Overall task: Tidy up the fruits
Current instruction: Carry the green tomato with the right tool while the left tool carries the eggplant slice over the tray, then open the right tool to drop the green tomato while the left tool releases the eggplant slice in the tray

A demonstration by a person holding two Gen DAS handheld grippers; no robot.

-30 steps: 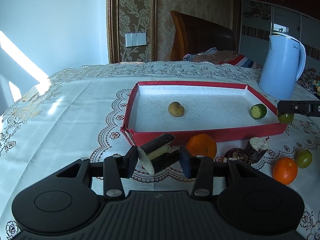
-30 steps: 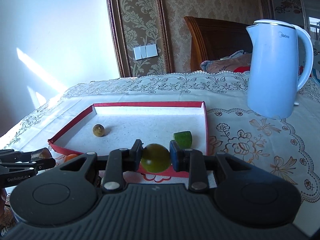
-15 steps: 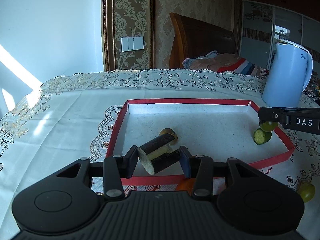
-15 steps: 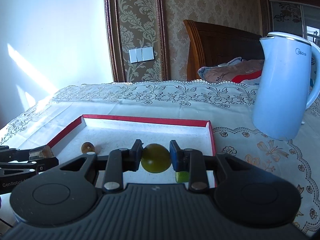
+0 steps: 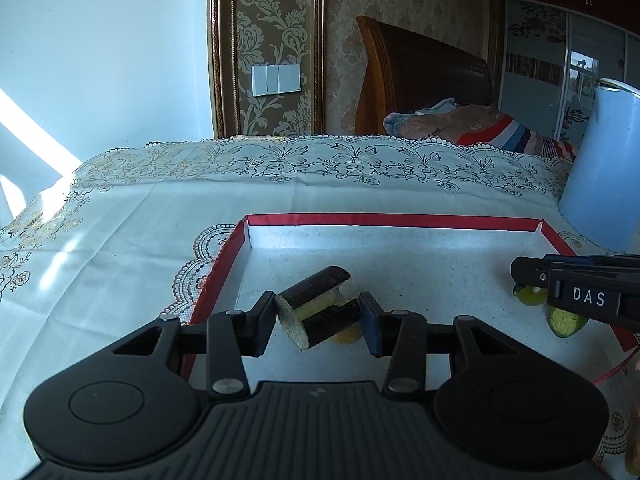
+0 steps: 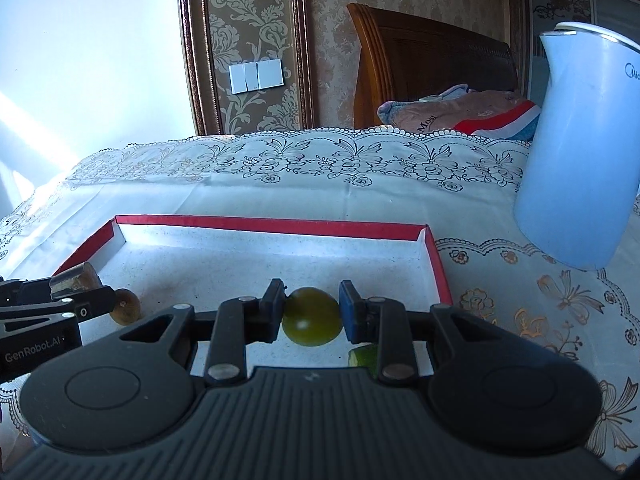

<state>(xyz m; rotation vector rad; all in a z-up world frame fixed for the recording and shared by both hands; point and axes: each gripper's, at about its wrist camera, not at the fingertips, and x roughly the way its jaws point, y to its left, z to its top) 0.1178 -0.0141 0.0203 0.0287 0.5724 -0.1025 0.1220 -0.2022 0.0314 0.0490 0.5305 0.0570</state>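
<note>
My left gripper [image 5: 318, 322] is shut on a dark sugarcane piece [image 5: 320, 312] with a pale cut end, held over the left part of the red-rimmed tray [image 5: 392, 220]. A small yellowish fruit [image 5: 348, 335] lies in the tray just behind the cane. My right gripper [image 6: 311, 316] is shut on a round green fruit [image 6: 312, 317] over the tray's right part [image 6: 272, 225]. A cut green fruit piece [image 6: 364, 356] lies in the tray under the right fingers; it also shows in the left wrist view [image 5: 566, 322]. The left gripper shows in the right wrist view at far left [image 6: 86, 300].
A light blue kettle [image 6: 580, 152] stands on the lace tablecloth [image 5: 120, 216] right of the tray. A wooden headboard [image 5: 420, 80] and folded bedding [image 6: 460, 112] lie beyond the table's far edge. A wall switch [image 5: 276, 79] is on the wall.
Both grippers have moved forward and down over the tray with their fruit still held. The oranges and other fruit in front of the tray have dropped out of view.
</note>
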